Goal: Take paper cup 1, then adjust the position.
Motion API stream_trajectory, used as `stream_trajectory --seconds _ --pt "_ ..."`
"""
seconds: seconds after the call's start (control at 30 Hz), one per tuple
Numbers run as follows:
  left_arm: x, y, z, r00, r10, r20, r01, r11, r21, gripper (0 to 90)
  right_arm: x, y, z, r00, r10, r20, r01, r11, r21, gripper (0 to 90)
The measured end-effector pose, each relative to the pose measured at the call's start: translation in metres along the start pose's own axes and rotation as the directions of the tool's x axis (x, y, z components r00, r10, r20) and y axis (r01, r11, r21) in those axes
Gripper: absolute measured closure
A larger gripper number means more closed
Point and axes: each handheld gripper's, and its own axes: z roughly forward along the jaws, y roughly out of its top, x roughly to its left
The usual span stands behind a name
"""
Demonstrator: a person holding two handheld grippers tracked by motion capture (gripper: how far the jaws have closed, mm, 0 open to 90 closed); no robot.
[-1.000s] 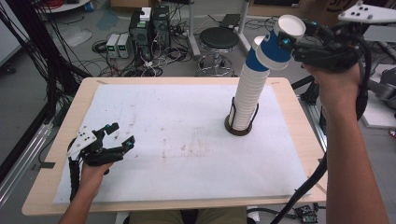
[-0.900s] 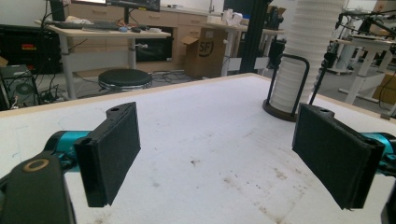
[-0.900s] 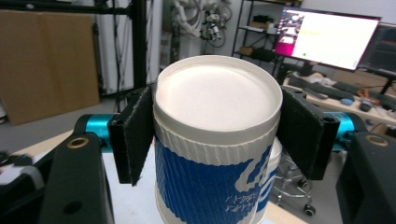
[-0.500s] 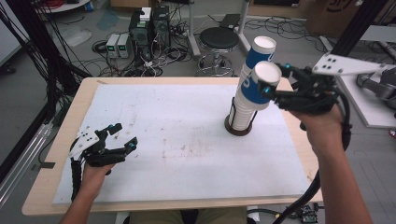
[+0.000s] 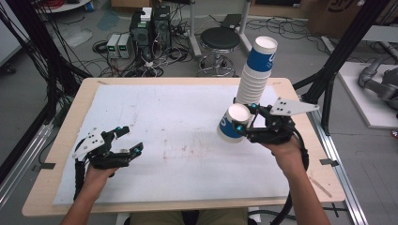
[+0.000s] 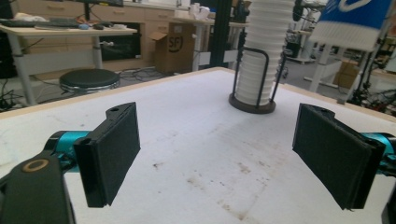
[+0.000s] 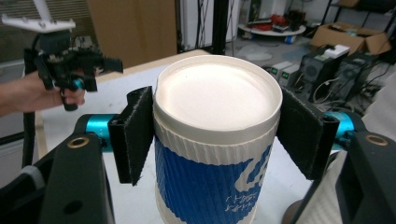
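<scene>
Right tool (image 5: 240,118) is clamped on a single blue-and-white paper cup (image 5: 233,124), pads pressed on opposite sides just under the rim. In the right gripper view the cup (image 7: 217,154) sits squarely between both black pads (image 7: 135,135), open mouth facing the camera. In the high view it hangs tilted above the surface (image 5: 187,117), mouth toward the person, just in front of the cup stack (image 5: 256,75), apart from it. Stack stands in a dark wire holder (image 6: 254,95) at the far right of the white sheet. Left tool (image 5: 129,140) sits low over the near-left part of the surface, jaws wide, nothing between its pads (image 6: 114,154), well away from the cup.
</scene>
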Motion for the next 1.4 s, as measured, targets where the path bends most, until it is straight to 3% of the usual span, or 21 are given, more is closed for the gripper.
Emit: stream_trajectory --seconds 0.23,0.73,0.9,1.07,1.23,1.37,1.4 --pt "-0.007 -0.001 0.007 0.9987 0.026 0.043 -0.027 0.9991 0.031 14.7 0.004 -0.018 0.018 0.9997 -0.013 -0.021 0.014 0.9996 0.024 31.9" --pt "-0.011 0.0 0.008 0.9975 0.03 0.064 -0.033 0.9988 0.038 14.7 0.011 -0.028 0.033 0.9984 -0.019 -0.054 0.021 0.9991 0.037 31.9" --pt "-0.014 0.0 0.013 0.9941 0.029 0.104 -0.033 0.9985 0.044 14.7 0.013 -0.026 0.035 0.997 -0.022 -0.074 0.024 0.9991 0.034 31.9" --pt "-0.021 0.004 0.018 0.9873 0.037 0.154 -0.044 0.9982 0.041 14.6 0.017 -0.028 0.042 0.9939 -0.032 -0.105 0.037 0.9984 0.042 31.9" --pt "-0.027 0.005 0.024 0.9765 0.041 0.212 -0.051 0.9979 0.041 14.3 0.02 -0.03 0.047 0.9895 -0.03 -0.142 0.034 0.999 0.028 31.9" --pt "-0.032 0.008 0.033 0.9633 0.047 0.264 -0.063 0.9968 0.05 14.2 0.022 -0.032 0.051 0.9843 -0.042 -0.171 0.048 0.9983 0.033 31.9" --pt "-0.035 0.009 0.036 0.9575 0.05 0.284 -0.066 0.9967 0.047 14.2 0.022 -0.032 0.052 0.9829 -0.045 -0.179 0.052 0.9981 0.033 31.9"
